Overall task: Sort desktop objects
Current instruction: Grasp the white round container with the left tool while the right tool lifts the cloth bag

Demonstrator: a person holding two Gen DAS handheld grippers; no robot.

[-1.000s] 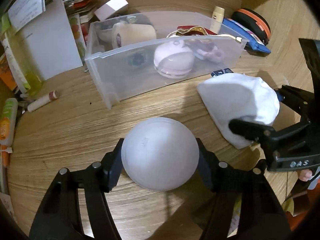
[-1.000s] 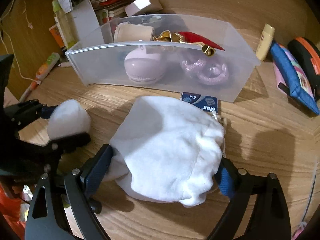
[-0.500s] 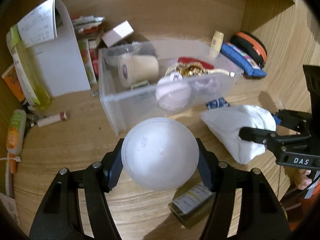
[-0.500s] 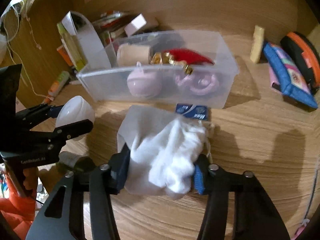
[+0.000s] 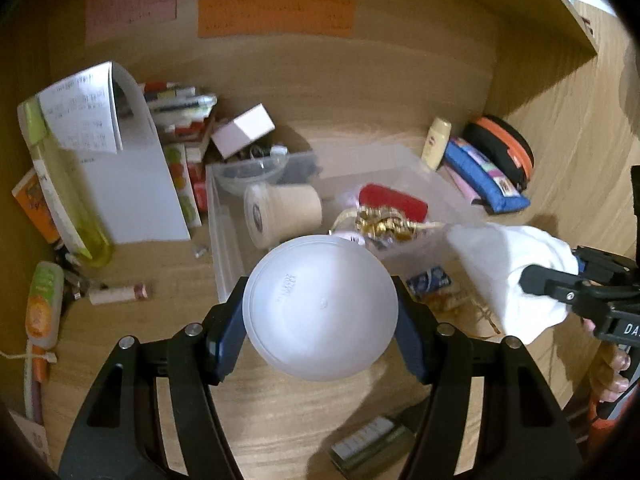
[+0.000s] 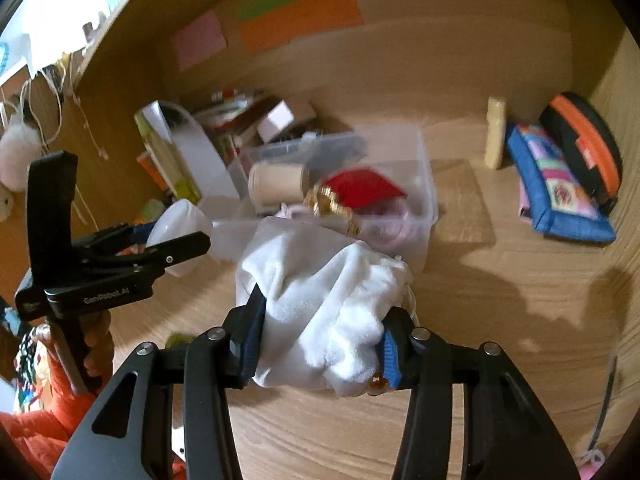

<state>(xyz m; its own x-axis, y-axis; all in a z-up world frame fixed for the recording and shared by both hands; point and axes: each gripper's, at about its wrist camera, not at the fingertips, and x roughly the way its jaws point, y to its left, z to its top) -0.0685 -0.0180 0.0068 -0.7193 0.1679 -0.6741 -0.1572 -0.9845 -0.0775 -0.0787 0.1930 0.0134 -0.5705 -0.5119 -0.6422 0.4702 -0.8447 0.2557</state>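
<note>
My left gripper (image 5: 320,320) is shut on a frosted white round bowl (image 5: 320,308) and holds it above the desk, in front of the clear plastic bin (image 5: 228,264). My right gripper (image 6: 320,340) is shut on a white fabric pouch (image 6: 320,288), lifted off the desk in front of the bin (image 6: 426,184). The pouch also shows in the left wrist view (image 5: 508,264), and the bowl in the right wrist view (image 6: 176,220). The bin holds a beige roll (image 5: 284,216), a red item (image 5: 392,200) and gold ribbon (image 5: 380,224).
A white folded paper stand (image 5: 136,184), books and a white box (image 5: 244,128) stand behind the bin on the left. A blue pencil case (image 5: 484,176) and an orange-black case (image 5: 504,148) lie at the right. A lip balm tube (image 5: 118,294), a small blue packet (image 5: 428,280) and a dark bottle (image 5: 372,448) lie on the desk.
Both grippers have risen off the desk with their loads, the bowl and the pouch. The right gripper closed on the pouch. The bin now sits lower and farther in view.
</note>
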